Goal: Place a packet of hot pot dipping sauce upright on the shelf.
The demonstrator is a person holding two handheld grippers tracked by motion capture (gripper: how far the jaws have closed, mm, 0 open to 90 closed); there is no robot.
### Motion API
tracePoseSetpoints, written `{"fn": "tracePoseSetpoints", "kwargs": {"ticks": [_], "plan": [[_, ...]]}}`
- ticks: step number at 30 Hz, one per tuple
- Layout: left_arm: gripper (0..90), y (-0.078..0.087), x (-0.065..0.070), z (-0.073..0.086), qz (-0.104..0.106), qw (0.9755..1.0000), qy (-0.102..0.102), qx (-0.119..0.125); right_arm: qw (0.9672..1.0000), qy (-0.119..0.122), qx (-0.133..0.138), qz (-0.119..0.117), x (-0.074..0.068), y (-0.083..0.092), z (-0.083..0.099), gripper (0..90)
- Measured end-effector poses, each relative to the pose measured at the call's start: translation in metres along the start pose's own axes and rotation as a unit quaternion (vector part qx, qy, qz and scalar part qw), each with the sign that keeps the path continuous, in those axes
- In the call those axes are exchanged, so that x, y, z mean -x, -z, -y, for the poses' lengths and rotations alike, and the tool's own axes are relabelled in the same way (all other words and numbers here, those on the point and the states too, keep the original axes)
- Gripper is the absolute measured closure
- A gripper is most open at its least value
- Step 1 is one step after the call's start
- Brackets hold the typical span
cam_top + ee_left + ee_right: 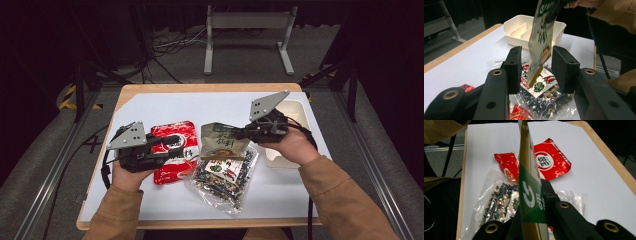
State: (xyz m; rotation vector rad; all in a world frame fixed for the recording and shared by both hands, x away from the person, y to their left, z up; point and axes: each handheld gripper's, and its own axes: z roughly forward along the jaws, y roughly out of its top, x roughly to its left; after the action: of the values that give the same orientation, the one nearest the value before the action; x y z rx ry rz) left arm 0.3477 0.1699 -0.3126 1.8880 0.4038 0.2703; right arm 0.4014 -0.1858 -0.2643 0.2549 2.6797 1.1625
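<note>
High view: the right gripper (239,132) pinches the green pouch (222,141) by its right edge, lifted over the clear bag (223,180) mid-table, with the tray (292,131) to its right. The left gripper (176,145) hovers over the red pack (175,150).

Left gripper view: its 2 jaws stand part open, the pouch hanging beyond them, untouched.

Right gripper view: jaws clamped on the pouch's edge. It looks light, floppy and slick; grip the seam.

A wooden-edged table (150,89) topped with a white sheet (165,107) stands on grey carpet (40,165) in a dim, dark-walled room. Beyond its far edge sits a grey metal stand (247,30), with loose cables (167,42) trailing left of it; yellow-and-black tape (67,97) marks the floor off the far left corner.
</note>
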Motion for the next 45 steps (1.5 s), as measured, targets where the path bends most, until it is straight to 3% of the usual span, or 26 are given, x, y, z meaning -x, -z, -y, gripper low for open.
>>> {"fn": "tracePoseSetpoints", "kwargs": {"ticks": [15,31,45], "plan": [[58.9,0.007,-0.013,0.014,-0.023,0.9994,0.024,-0.007,0.9979,-0.006,-0.014,0.062,0.036,0.042,0.015,89.3],[58.0,0.013,-0.024,0.024,-0.036,0.9986,0.037,-0.011,0.9934,0.017,-0.020,0.112,0.066,0.063,0.024,89.2],[58.0,0.020,-0.026,0.033,-0.049,0.9974,0.050,-0.016,0.9882,0.003,-0.032,0.150,0.096,0.082,0.043,89.2]]}}
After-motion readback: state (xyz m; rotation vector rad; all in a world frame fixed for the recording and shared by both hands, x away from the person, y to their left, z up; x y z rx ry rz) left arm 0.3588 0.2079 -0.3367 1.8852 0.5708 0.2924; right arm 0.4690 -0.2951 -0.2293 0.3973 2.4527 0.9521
